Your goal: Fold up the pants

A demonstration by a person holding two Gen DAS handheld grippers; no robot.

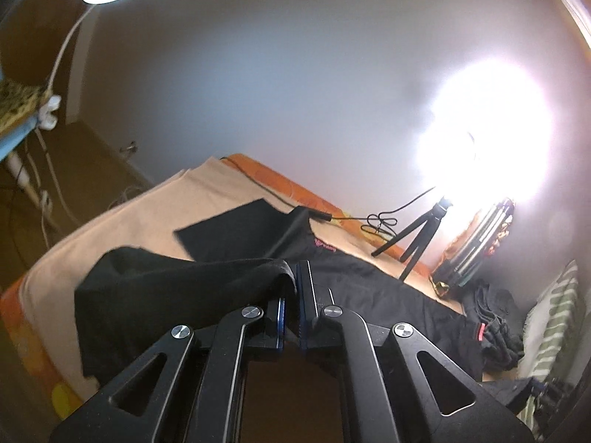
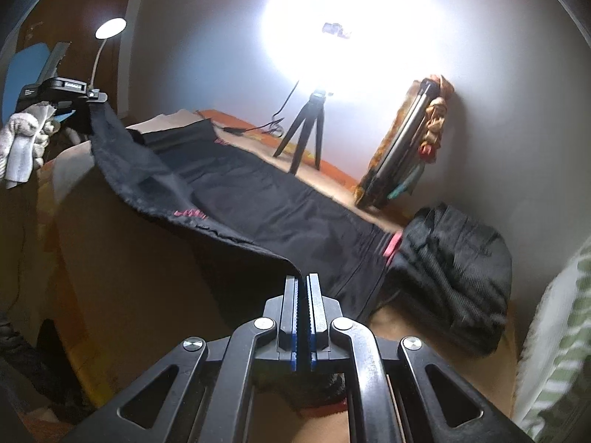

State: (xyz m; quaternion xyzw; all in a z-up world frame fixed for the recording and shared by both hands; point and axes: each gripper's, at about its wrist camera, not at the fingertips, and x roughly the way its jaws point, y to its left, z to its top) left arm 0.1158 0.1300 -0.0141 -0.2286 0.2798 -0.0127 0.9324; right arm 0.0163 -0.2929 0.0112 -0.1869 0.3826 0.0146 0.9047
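Black pants (image 2: 258, 199) with small pink marks lie stretched along a beige sheet (image 1: 147, 214) on a bed. My right gripper (image 2: 303, 278) is shut on the near edge of the pants at one end. My left gripper (image 1: 297, 269) is shut on the other end, and the cloth (image 1: 166, 295) drapes over its left finger, lifted off the sheet. The right wrist view shows the left gripper (image 2: 96, 98) at the upper left, held by a gloved hand (image 2: 22, 136), with the pants' edge hanging in a sagging line between the two grippers.
A pile of dark clothes (image 2: 454, 258) lies at the right end of the pants. A small tripod (image 2: 306, 129) with a glaring ring light and its cable (image 1: 380, 221) stands at the far edge. A flat bundle (image 2: 402, 140) leans on the wall. A striped pillow (image 1: 554, 325) is at the right.
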